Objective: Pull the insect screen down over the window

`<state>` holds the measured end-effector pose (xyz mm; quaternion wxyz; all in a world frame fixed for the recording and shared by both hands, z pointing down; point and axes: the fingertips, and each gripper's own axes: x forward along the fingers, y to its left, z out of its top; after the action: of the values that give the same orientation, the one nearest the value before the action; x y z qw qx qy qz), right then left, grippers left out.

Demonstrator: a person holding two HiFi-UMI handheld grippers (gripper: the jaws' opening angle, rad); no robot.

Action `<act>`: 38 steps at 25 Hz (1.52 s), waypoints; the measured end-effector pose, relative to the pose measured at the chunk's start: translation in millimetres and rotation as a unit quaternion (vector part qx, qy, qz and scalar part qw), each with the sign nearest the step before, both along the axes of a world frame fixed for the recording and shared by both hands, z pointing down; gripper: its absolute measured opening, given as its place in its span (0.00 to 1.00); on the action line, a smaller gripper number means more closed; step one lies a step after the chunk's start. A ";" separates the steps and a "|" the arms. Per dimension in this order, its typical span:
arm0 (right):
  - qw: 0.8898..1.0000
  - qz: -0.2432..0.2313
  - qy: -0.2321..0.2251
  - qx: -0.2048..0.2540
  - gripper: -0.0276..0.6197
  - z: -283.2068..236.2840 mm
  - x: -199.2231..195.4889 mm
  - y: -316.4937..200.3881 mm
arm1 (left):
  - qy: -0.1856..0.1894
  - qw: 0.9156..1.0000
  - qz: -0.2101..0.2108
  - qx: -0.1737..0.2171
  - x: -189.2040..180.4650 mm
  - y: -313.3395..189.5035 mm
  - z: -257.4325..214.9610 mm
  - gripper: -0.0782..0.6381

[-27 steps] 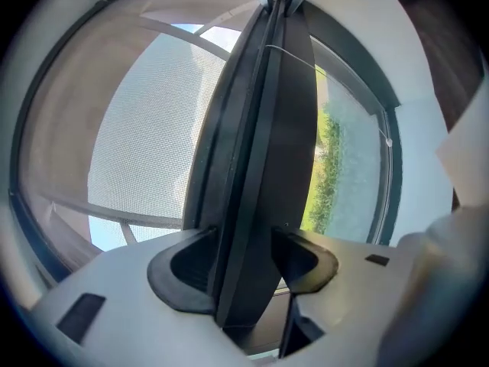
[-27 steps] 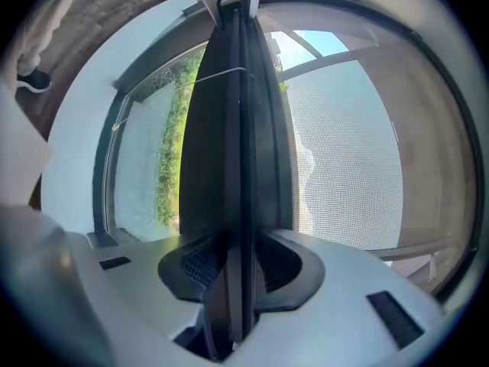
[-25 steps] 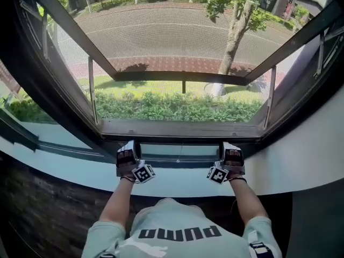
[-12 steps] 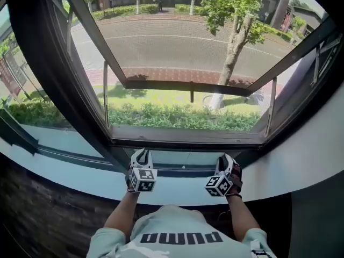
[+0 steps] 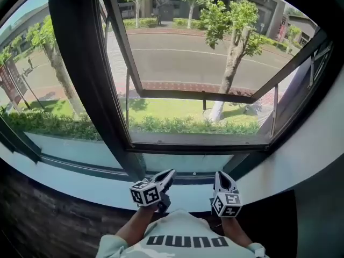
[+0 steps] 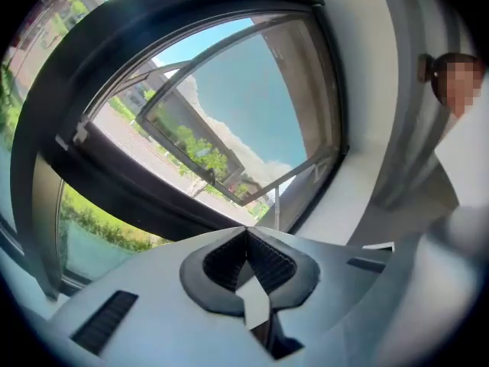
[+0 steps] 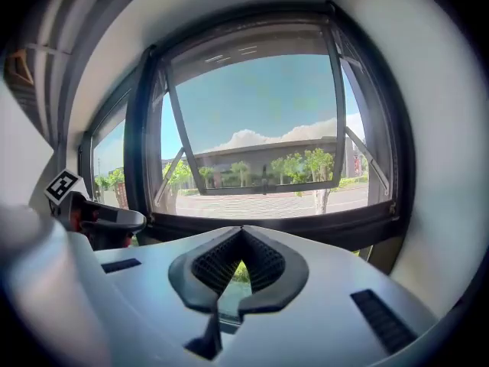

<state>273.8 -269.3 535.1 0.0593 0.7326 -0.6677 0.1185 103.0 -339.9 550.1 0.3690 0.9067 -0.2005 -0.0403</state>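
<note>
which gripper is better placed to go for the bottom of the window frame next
Right, marginally. The right gripper points straight at the window frame, and its view faces the opening squarely. The left gripper lies tilted sideways. Both have just closed on nothing.

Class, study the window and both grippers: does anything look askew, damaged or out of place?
Nothing stands out. The window frame looks intact, its sash swung open outward. The left gripper and right gripper are shut and empty, drawn back from the frame.
</note>
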 end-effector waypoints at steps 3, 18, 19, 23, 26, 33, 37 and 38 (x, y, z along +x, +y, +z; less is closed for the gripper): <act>1.000 0.004 0.005 -0.005 0.05 -6.0 -29.7 15.8 | -0.062 0.996 0.033 0.055 -11.0 28.3 -1.5 0.13; 0.997 0.045 0.046 -0.032 0.05 -10.9 -122.2 120.0 | -0.149 0.974 0.014 0.169 -91.1 117.1 2.2 0.13; 0.997 0.045 0.047 -0.031 0.05 -11.4 -122.7 126.8 | -0.150 0.973 0.012 0.173 -91.5 123.2 -3.2 0.13; 0.997 0.028 0.065 -0.007 0.05 -23.1 -121.7 159.8 | -0.162 0.971 0.002 0.177 -83.2 156.9 -15.4 0.13; 0.997 0.014 0.070 0.000 0.05 -18.9 -113.3 199.4 | -0.170 0.971 -0.001 0.170 -64.4 197.8 -10.6 0.13; 0.997 -0.003 0.080 -0.002 0.05 0.4 -89.9 300.0 | -0.196 0.968 -0.003 0.159 -41.7 319.0 -1.4 0.13; 0.997 -0.018 0.079 0.012 0.05 -5.8 -82.6 331.6 | -0.234 0.960 -0.034 0.147 -58.3 355.4 2.8 0.13; 0.997 -0.020 0.076 0.017 0.05 -10.4 -82.3 338.3 | -0.238 0.959 -0.043 0.146 -61.9 361.2 -1.1 0.13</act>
<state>191.6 69.0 524.7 0.0997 0.7267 -0.6779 0.0501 41.0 21.3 549.0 0.1724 0.9243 -0.3136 0.1324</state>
